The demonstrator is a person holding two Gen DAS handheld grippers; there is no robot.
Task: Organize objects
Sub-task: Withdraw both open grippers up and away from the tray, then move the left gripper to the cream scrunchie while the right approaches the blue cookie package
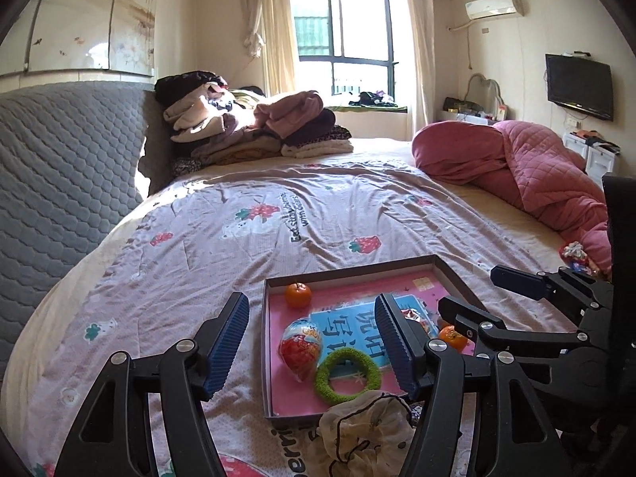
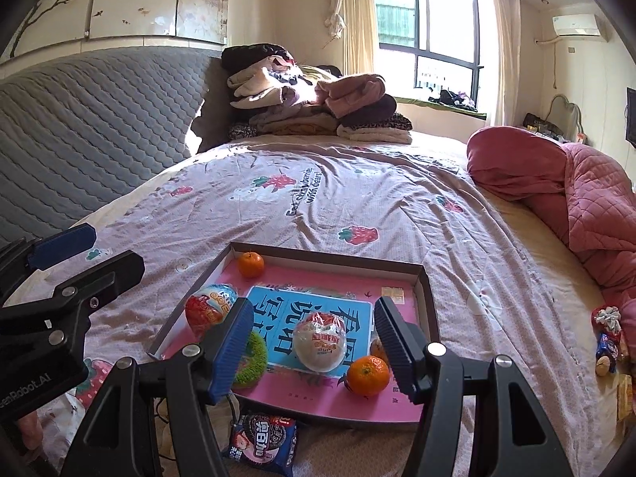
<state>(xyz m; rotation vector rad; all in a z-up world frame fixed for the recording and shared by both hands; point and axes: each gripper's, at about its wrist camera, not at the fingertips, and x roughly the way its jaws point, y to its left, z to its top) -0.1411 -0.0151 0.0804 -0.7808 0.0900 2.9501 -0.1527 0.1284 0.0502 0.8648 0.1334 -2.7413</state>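
Right hand-held gripper [image 2: 314,348], jaws apart, frames wrapped bun [image 2: 321,341] in tray [image 2: 427,302].

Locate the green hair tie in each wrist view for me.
Left wrist: green hair tie lies in the tray's near part, below centre, right of the red egg toy.
Right wrist: lower left, partly hidden behind a tool finger.
Shared landmark: the far-corner tangerine.

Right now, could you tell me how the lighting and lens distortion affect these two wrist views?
Left wrist view: the window is blown out, sun glares on the folded clothes, and the fisheye bends the headboard. Right wrist view: the same overexposed window, dark corners, yet the box and its contents stay sharp.
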